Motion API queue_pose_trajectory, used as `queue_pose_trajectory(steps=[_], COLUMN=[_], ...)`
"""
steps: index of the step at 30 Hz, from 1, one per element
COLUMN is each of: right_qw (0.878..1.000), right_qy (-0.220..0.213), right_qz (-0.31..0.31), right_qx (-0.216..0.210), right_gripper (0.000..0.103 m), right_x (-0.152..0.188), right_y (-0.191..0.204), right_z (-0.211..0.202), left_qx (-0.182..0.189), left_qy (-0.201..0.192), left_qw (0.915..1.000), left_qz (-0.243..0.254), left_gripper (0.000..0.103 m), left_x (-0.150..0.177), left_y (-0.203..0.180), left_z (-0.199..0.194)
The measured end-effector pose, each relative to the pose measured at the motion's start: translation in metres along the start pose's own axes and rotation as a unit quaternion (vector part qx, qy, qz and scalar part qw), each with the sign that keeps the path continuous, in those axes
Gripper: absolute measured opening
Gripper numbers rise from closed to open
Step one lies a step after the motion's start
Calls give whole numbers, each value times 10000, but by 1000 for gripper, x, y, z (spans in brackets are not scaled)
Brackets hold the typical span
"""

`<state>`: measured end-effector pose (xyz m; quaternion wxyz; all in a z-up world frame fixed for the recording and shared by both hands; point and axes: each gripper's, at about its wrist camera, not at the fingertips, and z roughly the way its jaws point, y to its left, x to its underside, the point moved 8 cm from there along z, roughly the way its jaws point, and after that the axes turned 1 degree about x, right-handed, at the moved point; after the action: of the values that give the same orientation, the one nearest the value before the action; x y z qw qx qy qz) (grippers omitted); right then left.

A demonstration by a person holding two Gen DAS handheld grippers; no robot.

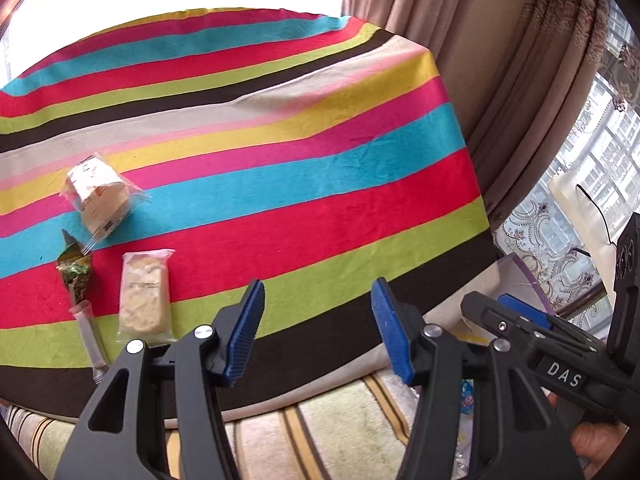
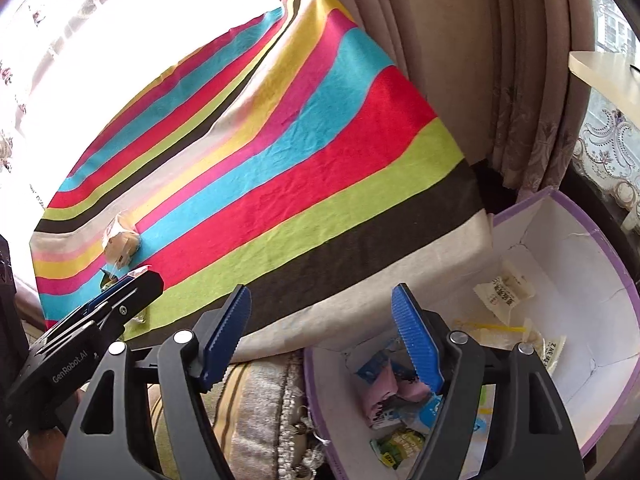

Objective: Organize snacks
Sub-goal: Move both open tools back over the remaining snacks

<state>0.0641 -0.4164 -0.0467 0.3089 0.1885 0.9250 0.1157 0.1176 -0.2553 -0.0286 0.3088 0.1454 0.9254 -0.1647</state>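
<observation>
Our left gripper (image 1: pixel 316 328), jaws apart and empty, is nearer the cracker packet (image 1: pixel 145 298), lying lengthwise just left; our right gripper (image 2: pixel 320 334) gapes over the box (image 2: pixel 600 240)

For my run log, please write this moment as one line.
left tongs: open, empty | right tongs: open, empty, above box | striped cloth: four snack packets | box: several packets inside

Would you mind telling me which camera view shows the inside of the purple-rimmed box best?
The right wrist view: the purple-rimmed box lies open below the right claw, its white interior and packets visible. The left wrist view catches only a sliver of its purple rim behind the other claw.
</observation>
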Motion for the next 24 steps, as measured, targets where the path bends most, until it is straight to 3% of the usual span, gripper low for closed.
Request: queue_pose_trajectory(steps=[9,18,24], right_qw=[9990,9969,9935], right_qy=[175,300,394], right_qz=[-358,-648,-996], right_qx=[-225,-345,-396], right_gripper=[73,73,74], right_x=[9,14,21], right_y=[58,104,137], right_z=[18,35,44], left_qx=[-364,-745,-832], left_qy=[-195,-231,-244], left_qw=[9967,9849,9789], left_qz=[-695,-1545,-1852], left_gripper=[56,56,56], left_x=[1,16,23], left_y=[78,170,206], left_z=[-26,-48,-55])
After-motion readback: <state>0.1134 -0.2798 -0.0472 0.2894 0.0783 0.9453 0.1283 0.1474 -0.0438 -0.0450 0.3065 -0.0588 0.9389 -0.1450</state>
